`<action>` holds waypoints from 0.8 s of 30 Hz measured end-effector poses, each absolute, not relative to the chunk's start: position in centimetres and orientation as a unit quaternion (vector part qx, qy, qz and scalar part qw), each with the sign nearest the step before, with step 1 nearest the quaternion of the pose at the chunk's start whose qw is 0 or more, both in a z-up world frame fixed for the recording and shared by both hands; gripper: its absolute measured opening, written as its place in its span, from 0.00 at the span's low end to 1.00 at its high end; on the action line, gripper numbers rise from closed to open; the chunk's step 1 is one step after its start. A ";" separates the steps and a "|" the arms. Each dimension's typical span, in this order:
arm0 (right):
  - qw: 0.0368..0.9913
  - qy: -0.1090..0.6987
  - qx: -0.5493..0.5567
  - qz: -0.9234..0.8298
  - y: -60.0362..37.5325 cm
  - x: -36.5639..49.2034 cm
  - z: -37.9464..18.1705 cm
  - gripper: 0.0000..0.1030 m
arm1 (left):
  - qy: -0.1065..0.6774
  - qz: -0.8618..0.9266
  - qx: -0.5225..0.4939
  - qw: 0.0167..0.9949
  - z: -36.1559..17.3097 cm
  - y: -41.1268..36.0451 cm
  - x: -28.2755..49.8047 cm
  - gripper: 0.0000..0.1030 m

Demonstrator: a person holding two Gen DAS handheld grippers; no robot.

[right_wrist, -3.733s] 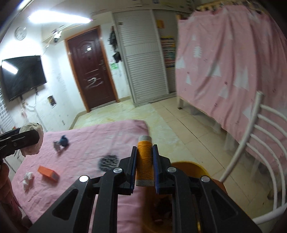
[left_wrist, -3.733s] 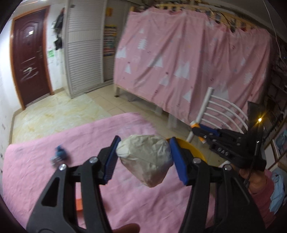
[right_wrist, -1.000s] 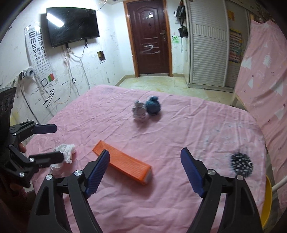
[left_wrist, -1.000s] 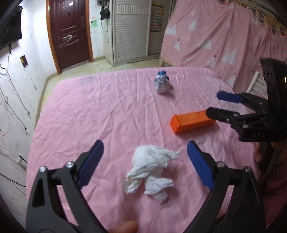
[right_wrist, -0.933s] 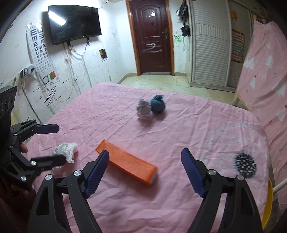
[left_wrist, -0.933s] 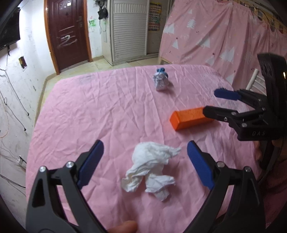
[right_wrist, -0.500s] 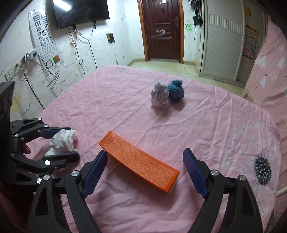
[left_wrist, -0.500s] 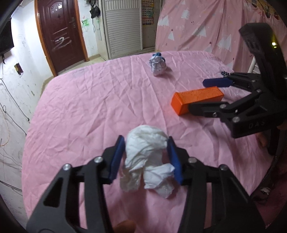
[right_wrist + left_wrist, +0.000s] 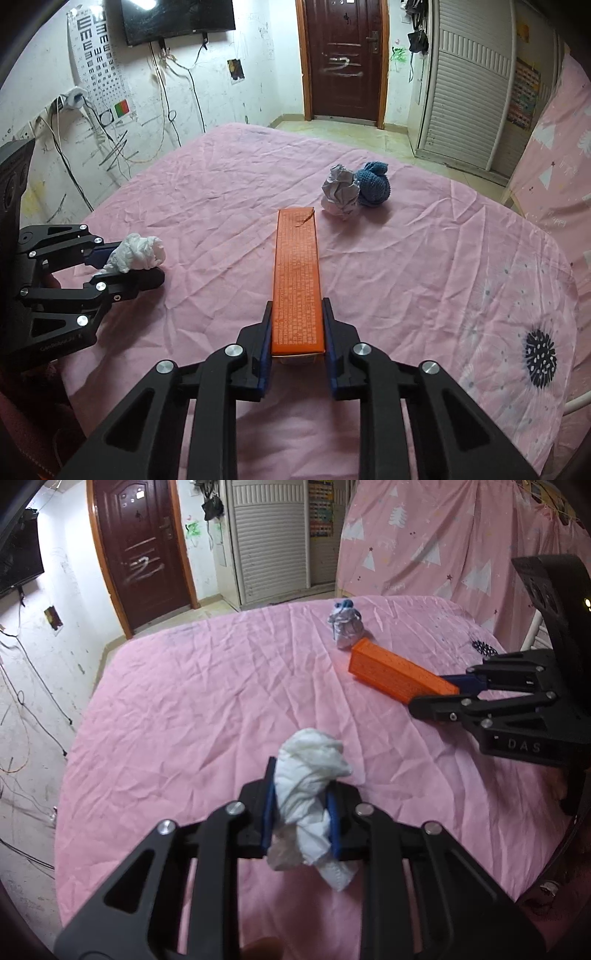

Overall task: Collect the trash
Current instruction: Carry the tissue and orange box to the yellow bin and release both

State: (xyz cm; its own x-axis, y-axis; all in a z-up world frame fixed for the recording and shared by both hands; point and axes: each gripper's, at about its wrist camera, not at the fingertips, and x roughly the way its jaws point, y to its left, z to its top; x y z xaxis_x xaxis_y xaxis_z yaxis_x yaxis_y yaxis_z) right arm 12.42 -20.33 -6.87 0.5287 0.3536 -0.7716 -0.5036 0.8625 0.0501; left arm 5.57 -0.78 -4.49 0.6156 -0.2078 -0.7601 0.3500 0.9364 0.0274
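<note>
The left gripper is clamped on a crumpled white tissue wad, its blue pads pressed into the soft paper from both sides; a loose tail of tissue hangs below the fingers toward 6 o'clock in the left wrist view. From the right wrist camera the same wad shows at 9 o'clock, held just above the wrinkled pink bedsheet.

The right gripper is closed on the near end of a long orange cardboard box. The box's long axis runs straight ahead along the fingers, toward 12 o'clock, so nearly all of its length reaches out past the grip. The far end seems to rest on or sit just over the sheet; which one cannot be told.

Beyond the box's far end, toward 1 o'clock, a crumpled ball of grey-white paper touches a blue knitted ball. Neither is held. The right gripper is the nearer of the two to this pair.

Judged from these views, both grasps look complete and the carry-off is the step in hand. The box, gripped at one end only, will likely lever downward when lifted, so a firm squeeze and a level wrist matter. No bin shows in either view.
</note>
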 end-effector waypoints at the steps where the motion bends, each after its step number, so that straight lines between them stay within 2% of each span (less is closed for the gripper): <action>1: 0.872 0.415 -0.085 0.245 -20.6 12.3 -6.7 0.16 | 0.408 -0.155 0.087 0.895 -4.3 -0.8 5.6 0.20; 11: 0.900 0.370 -0.029 0.228 -24.9 11.3 -4.1 0.16 | 0.378 -0.152 0.095 0.908 -1.3 -3.0 5.6 0.20; 24: 0.944 0.300 0.064 0.124 -36.9 8.6 -1.4 0.16 | 0.320 -0.202 0.137 0.915 3.5 -11.6 5.6 0.21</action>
